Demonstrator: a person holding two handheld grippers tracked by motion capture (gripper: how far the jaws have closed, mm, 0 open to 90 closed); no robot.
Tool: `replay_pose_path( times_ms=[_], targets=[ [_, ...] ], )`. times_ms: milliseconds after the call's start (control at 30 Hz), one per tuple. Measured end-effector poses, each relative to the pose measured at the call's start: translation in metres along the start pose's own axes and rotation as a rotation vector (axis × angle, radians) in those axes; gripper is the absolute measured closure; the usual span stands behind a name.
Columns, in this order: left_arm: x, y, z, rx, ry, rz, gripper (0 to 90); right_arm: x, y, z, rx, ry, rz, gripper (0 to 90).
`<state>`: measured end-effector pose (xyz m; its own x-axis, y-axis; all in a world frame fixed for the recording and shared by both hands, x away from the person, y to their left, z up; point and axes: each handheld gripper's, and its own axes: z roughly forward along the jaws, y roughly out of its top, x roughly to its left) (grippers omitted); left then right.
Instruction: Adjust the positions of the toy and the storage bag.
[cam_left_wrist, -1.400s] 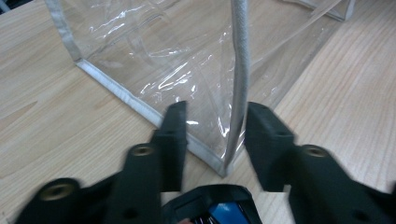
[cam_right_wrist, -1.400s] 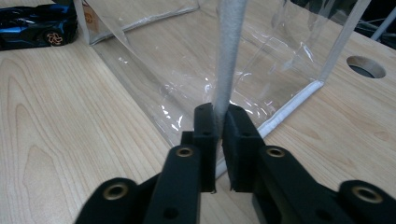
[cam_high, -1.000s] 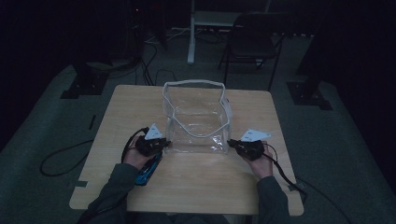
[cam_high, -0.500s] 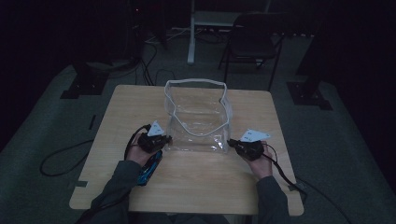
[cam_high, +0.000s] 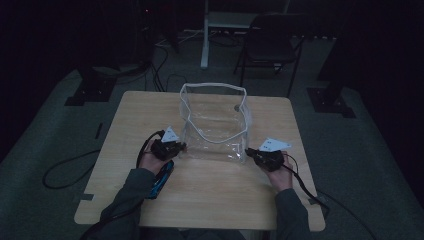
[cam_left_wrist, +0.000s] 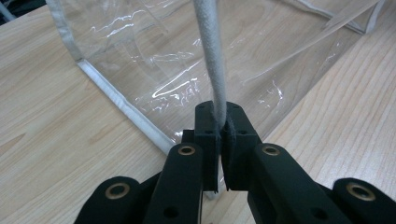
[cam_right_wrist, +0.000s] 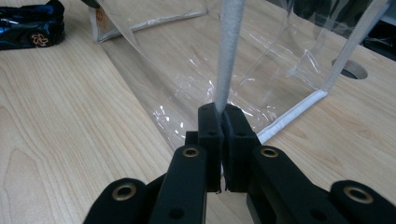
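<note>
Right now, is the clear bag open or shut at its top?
Open: the clear bag has its white rim spread wide, and you see wooden table through it.

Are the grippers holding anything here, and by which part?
Both hold the clear plastic bag: the left gripper and the right gripper are each shut on its white trim near a bottom corner.

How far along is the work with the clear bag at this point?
Done: left gripper and right gripper are each shut on the white trim of the clear bag. In hand: holding its near edge. Left, probably: the blue toy car lies outside the bag.
</note>
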<state>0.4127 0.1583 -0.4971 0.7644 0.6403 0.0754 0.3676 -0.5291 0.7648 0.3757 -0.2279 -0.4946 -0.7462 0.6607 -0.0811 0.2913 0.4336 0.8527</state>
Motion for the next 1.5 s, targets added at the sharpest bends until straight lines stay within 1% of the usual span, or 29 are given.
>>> replay_pose_path(
  times_ms=[33, 67, 100, 133, 167, 200, 233, 267, 300, 333, 367, 400, 467, 533, 567, 600, 633, 667, 733, 833, 933, 1000, 1067, 1100, 1133, 1167, 1333, 1367, 1500],
  targets=[
    [0.000, 0.000, 0.000, 0.000, 0.000, 0.000, 85.1, 0.000, 0.000, 0.000, 0.000, 0.000, 0.000, 87.7],
    [0.000, 0.000, -0.002, 0.017, 0.005, 0.000, 71.2, 0.000, 0.000, -0.001, -0.001, 0.003, -0.003, 85.8],
    [0.000, 0.000, -0.002, 0.017, 0.005, 0.000, 64.3, 0.000, 0.000, -0.001, -0.001, 0.003, -0.003, 85.8],
    [-0.003, -0.001, -0.008, 0.036, 0.033, 0.010, 58.7, 0.000, -0.001, -0.002, -0.006, 0.011, 0.004, 75.6],
    [-0.004, -0.001, -0.012, 0.045, 0.050, 0.008, 53.2, 0.000, -0.002, -0.003, -0.009, 0.014, 0.009, 71.5],
    [-0.004, -0.001, -0.012, 0.045, 0.050, 0.008, 49.7, 0.000, -0.002, -0.003, -0.009, 0.014, 0.009, 71.5],
    [-0.006, -0.003, -0.018, 0.046, 0.062, 0.005, 49.7, 0.000, -0.002, -0.004, -0.011, 0.014, 0.011, 68.0],
    [-0.006, -0.004, -0.023, 0.045, 0.071, 0.006, 42.1, -0.001, -0.003, -0.006, -0.015, 0.011, 0.022, 63.4],
    [-0.008, -0.006, -0.028, 0.045, 0.082, -0.003, 42.1, -0.001, -0.003, -0.006, -0.015, 0.011, 0.022, 63.4],
    [-0.008, -0.006, -0.028, 0.045, 0.082, -0.003, 39.0, -0.001, -0.003, -0.006, -0.015, 0.011, 0.022, 63.4],
    [-0.009, -0.012, -0.038, 0.050, 0.101, -0.027, 39.0, -0.001, -0.004, -0.007, -0.017, 0.010, 0.026, 61.2],
    [-0.010, -0.015, -0.041, 0.049, 0.099, -0.038, 35.4, -0.001, -0.004, -0.007, -0.018, 0.008, 0.029, 58.4],
    [-0.011, -0.023, -0.046, 0.062, 0.115, -0.062, 30.6, 0.000, -0.003, -0.007, -0.015, 0.006, 0.024, 56.9],
    [-0.012, -0.031, -0.050, 0.059, 0.114, -0.099, 27.7, 0.002, -0.003, -0.006, -0.011, 0.007, 0.021, 56.2],
    [-0.012, -0.031, -0.050, 0.059, 0.114, -0.099, 25.5, 0.002, -0.003, -0.006, -0.011, 0.007, 0.021, 56.2],
    [-0.013, -0.039, -0.054, 0.069, 0.123, -0.136, 22.6, 0.002, -0.003, -0.006, -0.008, 0.006, 0.019, 55.5],
    [-0.014, -0.042, -0.054, 0.072, 0.122, -0.155, 19.7, 0.003, -0.003, -0.006, -0.007, 0.006, 0.017, 55.5],
    [-0.015, -0.045, -0.054, 0.079, 0.114, -0.166, 19.3, 0.002, -0.003, -0.006, -0.005, 0.005, 0.015, 55.4],
    [-0.015, -0.050, -0.052, 0.102, 0.122, -0.181, 18.3, 0.003, -0.004, -0.006, -0.003, 0.004, 0.016, 55.5],
    [-0.013, -0.055, -0.046, 0.125, 0.116, -0.219, 17.7, 0.003, -0.004, -0.006, -0.002, 0.003, 0.015, 55.4],
    [-0.010, -0.056, -0.040, 0.134, 0.096, -0.245, 17.8, 0.003, -0.005, -0.006, -0.005, 0.000, 0.014, 55.4],
    [-0.010, -0.057, -0.038, 0.143, 0.096, -0.245, 17.8, 0.002, -0.005, -0.007, -0.007, -0.001, 0.014, 55.5],
    [-0.010, -0.059, -0.033, 0.170, 0.090, -0.243, 18.1, 0.002, -0.006, -0.007, -0.004, -0.004, 0.016, 55.4],
    [-0.010, -0.059, -0.033, 0.170, 0.090, -0.243, 18.1, 0.002, -0.006, -0.007, -0.004, -0.004, 0.016, 55.4],
    [-0.010, -0.058, -0.032, 0.179, 0.085, -0.233, 18.1, 0.001, -0.006, -0.007, -0.002, -0.005, 0.017, 55.4],
    [-0.010, -0.058, -0.032, 0.182, 0.083, -0.229, 20.5, 0.001, -0.006, -0.007, -0.002, -0.006, 0.018, 55.5],
    [-0.010, -0.055, -0.029, 0.207, 0.090, -0.211, 20.8, 0.001, -0.007, -0.006, -0.001, -0.008, 0.013, 55.5],
    [-0.011, -0.053, -0.028, 0.224, 0.102, -0.198, 20.8, 0.001, -0.007, -0.006, -0.001, -0.008, 0.011, 55.4],
    [-0.013, -0.052, -0.028, 0.214, 0.111, -0.187, 21.5, 0.002, -0.007, -0.006, 0.008, -0.015, 0.008, 55.4]
  ],
)
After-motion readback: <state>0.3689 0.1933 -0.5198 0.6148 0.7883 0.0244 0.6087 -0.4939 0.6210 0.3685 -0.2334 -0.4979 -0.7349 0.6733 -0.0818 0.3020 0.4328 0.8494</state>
